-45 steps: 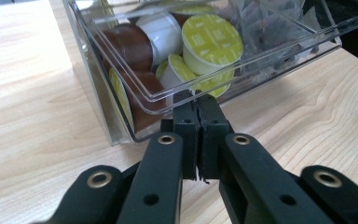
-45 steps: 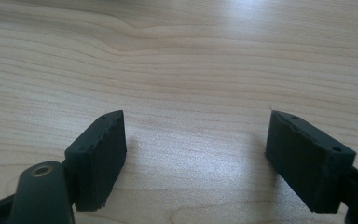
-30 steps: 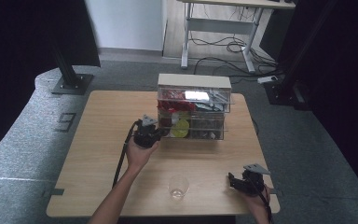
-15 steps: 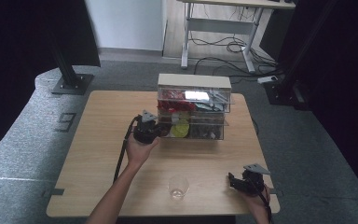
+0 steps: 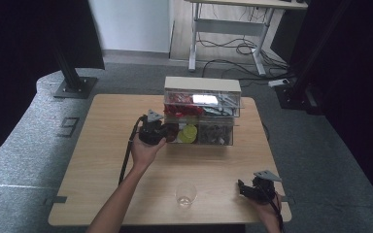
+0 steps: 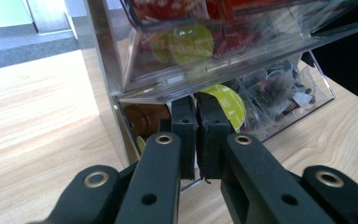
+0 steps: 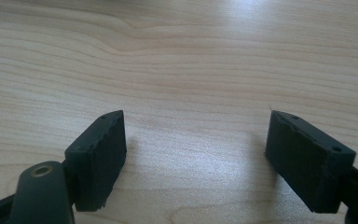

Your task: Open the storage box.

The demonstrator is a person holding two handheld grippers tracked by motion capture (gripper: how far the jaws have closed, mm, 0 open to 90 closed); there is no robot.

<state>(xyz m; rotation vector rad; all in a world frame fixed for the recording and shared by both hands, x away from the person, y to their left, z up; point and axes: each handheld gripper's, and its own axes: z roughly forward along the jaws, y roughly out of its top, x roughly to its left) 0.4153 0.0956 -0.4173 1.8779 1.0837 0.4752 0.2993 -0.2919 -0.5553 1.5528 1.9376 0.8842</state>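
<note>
Nearest us, our right gripper point(image 5: 245, 189) rests wide open on the table point(image 5: 97, 160), beside the glass point(image 5: 185, 194). Farther off, our left gripper point(image 6: 196, 123) is shut at the organizer's point(image 5: 201, 85) lower bin, apparently opening it; next, a pod point(image 6: 226, 102) likely wants grasping.

The high view looks forward and down from above the table's point(image 5: 102, 165) near edge, taking in its whole top, while the left gripper view sits close against the clear organizer point(image 6: 135, 60) seen mid-table from above, and the right gripper view faces bare wood nearby.
</note>
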